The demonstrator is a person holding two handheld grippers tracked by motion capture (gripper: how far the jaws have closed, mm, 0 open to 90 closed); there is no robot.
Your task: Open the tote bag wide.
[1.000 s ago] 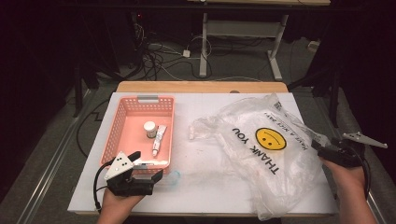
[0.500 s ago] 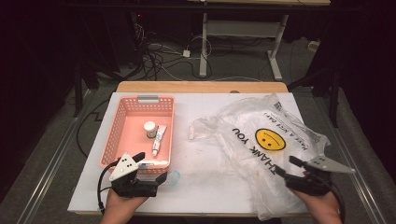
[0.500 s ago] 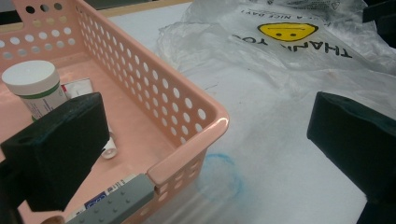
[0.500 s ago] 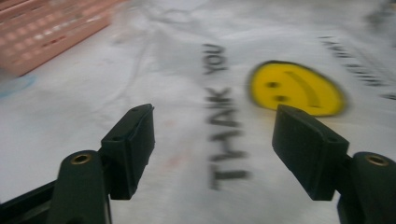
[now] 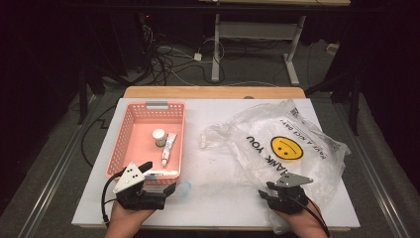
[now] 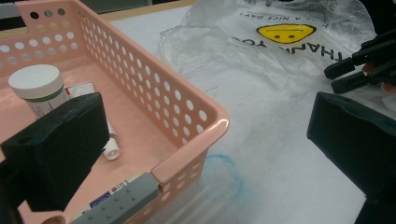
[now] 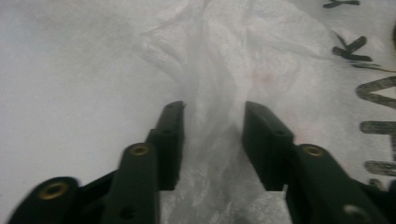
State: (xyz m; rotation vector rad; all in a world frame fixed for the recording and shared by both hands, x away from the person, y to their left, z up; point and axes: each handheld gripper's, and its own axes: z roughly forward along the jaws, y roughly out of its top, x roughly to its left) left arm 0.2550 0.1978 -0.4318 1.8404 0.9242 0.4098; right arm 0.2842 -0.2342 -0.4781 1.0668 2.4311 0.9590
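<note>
The white bench (image 5: 218, 198) stood in a dark room over tangled floor cables (image 5: 163, 54). The right gripper (image 7: 212, 135), jaws just closing, straddled the plastic bag (image 5: 287, 148) at the near right edge, not yet pinching. The left gripper (image 5: 158, 179) gaped wide, empty, over the pink basket's (image 5: 148, 106) near corner.

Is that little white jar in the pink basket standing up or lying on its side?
Upright: the white jar stands on the floor of the pink basket, cap on top.

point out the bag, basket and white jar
bag (image 5: 286, 148), high view, on its yellow smiley print.
basket (image 5: 119, 148), high view, on its left wall.
jar (image 6: 33, 78), left gripper view, on its white lid.
</note>
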